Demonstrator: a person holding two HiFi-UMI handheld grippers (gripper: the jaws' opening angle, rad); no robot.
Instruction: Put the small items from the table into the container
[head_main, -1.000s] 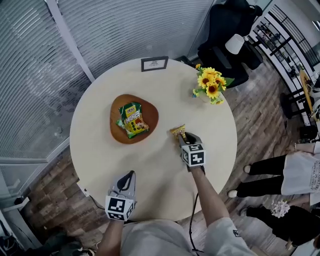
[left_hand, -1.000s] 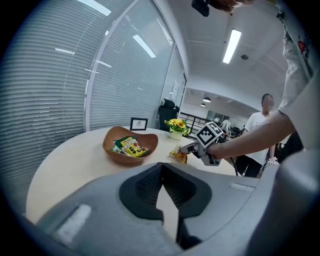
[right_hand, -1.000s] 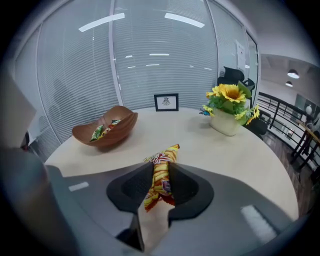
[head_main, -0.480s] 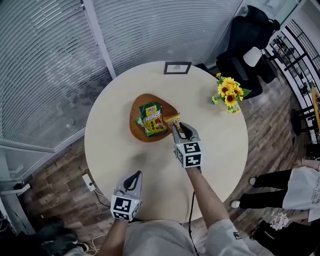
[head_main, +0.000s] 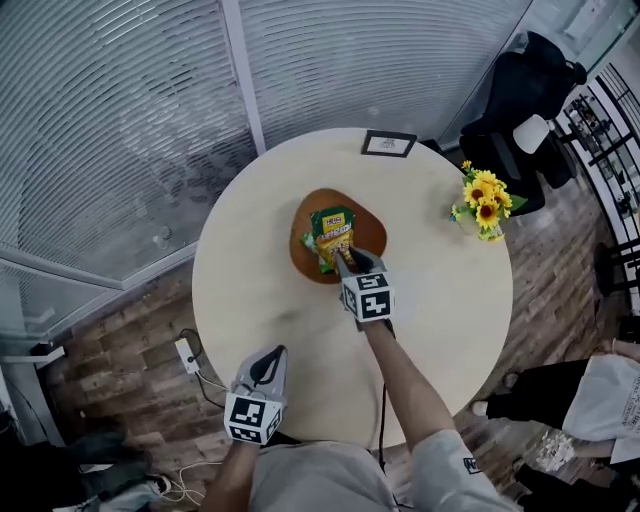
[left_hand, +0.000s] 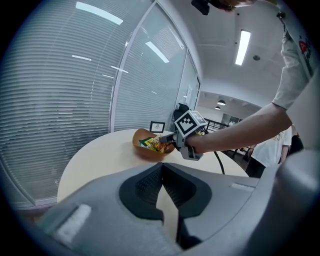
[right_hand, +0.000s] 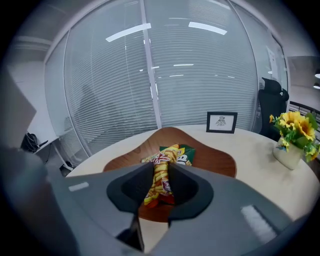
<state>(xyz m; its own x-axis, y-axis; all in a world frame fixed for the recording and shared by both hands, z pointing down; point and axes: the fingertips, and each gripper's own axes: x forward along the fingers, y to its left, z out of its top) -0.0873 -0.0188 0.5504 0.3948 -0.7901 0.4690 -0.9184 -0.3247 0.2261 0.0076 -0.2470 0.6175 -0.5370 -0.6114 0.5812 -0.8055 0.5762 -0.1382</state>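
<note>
My right gripper is shut on a small yellow snack packet and holds it over the near rim of the brown wooden bowl at the table's middle. A green snack packet lies inside the bowl. In the left gripper view the bowl and the right gripper with the packet show ahead. My left gripper hangs over the table's near edge, jaws together with nothing between them.
A round cream table carries a small framed picture at the far side and a vase of sunflowers at the right. Black office chairs stand beyond. A power strip lies on the wooden floor at the left.
My right gripper has carried the yellow packet from the bare table top to the bowl's near rim. The left gripper has drifted a little along the table's near edge.
</note>
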